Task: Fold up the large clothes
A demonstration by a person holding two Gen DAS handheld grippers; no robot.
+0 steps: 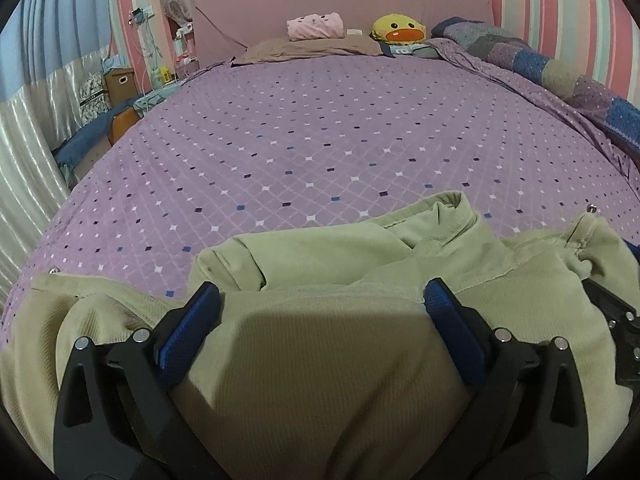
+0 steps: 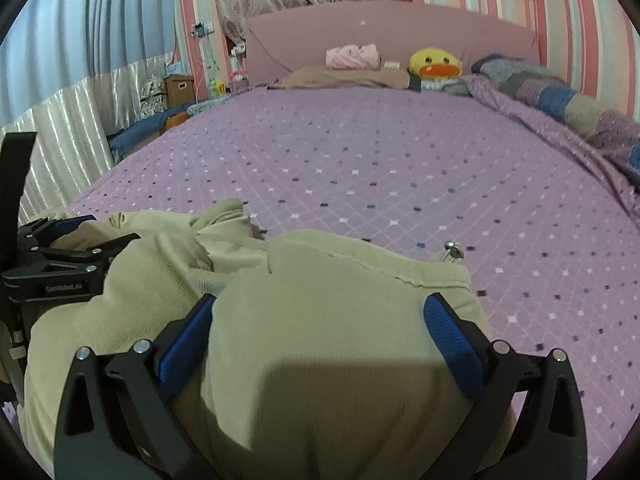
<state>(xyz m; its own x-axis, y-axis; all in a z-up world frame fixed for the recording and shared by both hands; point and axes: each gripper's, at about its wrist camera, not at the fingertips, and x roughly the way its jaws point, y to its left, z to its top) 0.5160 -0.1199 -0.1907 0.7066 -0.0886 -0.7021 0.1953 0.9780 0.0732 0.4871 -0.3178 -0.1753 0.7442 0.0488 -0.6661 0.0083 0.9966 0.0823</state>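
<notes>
A pale green ribbed garment (image 1: 320, 360) lies bunched at the near edge of the purple diamond-patterned bed (image 1: 320, 140). It has metal snaps, one at its right edge (image 1: 591, 209). My left gripper (image 1: 322, 298) stands open low over the cloth, which bulges up between its blue pads (image 1: 192, 332). In the right wrist view the same garment (image 2: 340, 340) fills the foreground. My right gripper (image 2: 320, 304) is open too, straddling a hump of fabric near the hem and a snap (image 2: 452, 246). The left gripper's black body (image 2: 60, 264) shows at the left, half buried in cloth.
At the pink headboard (image 1: 340, 4) lie a brown pillow (image 1: 312, 48), a folded pink cloth (image 1: 316, 26) and a yellow duck plush (image 1: 398, 30). A rolled patchwork quilt (image 1: 560, 68) runs along the right side. Boxes and clutter (image 1: 116, 84) stand beside the bed on the left.
</notes>
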